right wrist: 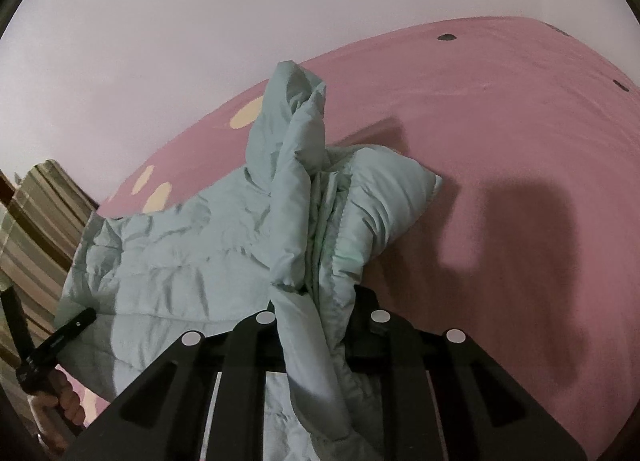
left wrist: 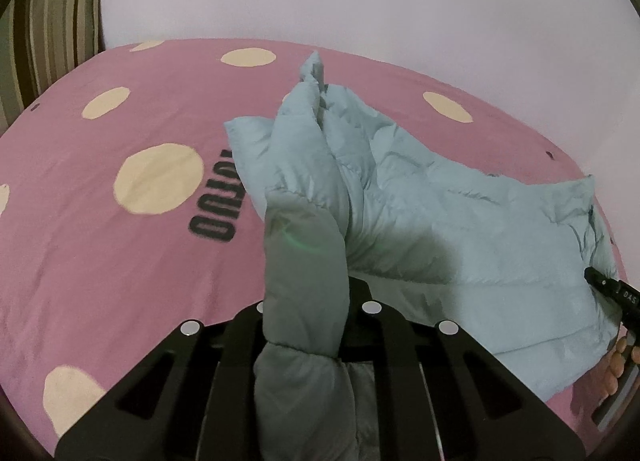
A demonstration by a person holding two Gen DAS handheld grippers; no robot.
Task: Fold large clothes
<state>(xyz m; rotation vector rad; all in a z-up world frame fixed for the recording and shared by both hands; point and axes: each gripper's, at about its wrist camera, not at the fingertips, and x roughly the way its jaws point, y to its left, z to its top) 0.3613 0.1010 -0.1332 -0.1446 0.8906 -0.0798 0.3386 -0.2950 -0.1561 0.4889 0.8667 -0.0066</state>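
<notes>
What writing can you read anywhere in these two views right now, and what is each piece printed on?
"OTUO": large dark letters on the pink bed cover, seen sideways in the left wrist view; the start is hidden under the light blue puffer jacket, so the word may be longer.
"DAS": small white letters on the right gripper; cut off at the frame edge.
Right wrist view: no readable text.

Pink, cream-dotted bed under a crumpled pale-blue puffer jacket

Black letters are showing on the pink bedsheet, seen sideways and partly covered, reading roughly "OTUO". The right gripper is showing white letters "DAS".
</notes>
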